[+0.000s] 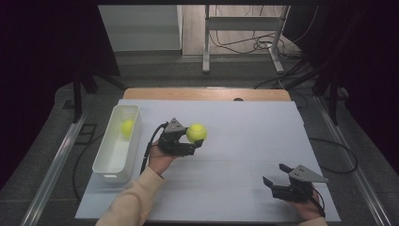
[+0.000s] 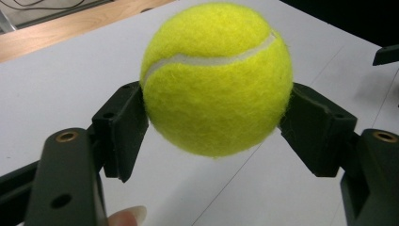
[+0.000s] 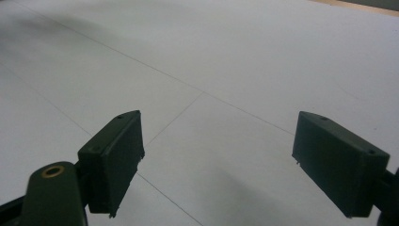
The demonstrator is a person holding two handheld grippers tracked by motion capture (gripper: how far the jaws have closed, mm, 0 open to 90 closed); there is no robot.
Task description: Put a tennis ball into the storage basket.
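A yellow tennis ball (image 1: 196,133) hangs above the white table sheet (image 1: 244,136), clamped between the two black pads of my left gripper (image 1: 194,140). In the left gripper view the ball (image 2: 216,80) bulges between the pads (image 2: 123,127), its white seam curving across the top. A second yellow ball (image 1: 127,127) lies inside the white bin (image 1: 109,165) at the left. Near the front right corner my right gripper (image 1: 276,175) rests open with nothing between its pads (image 3: 113,157).
The white bin runs along the sheet's left edge, close to my left forearm. The wooden table edge (image 1: 207,94) shows at the back. Cables and a metal stand (image 1: 244,37) lie on the floor beyond the table.
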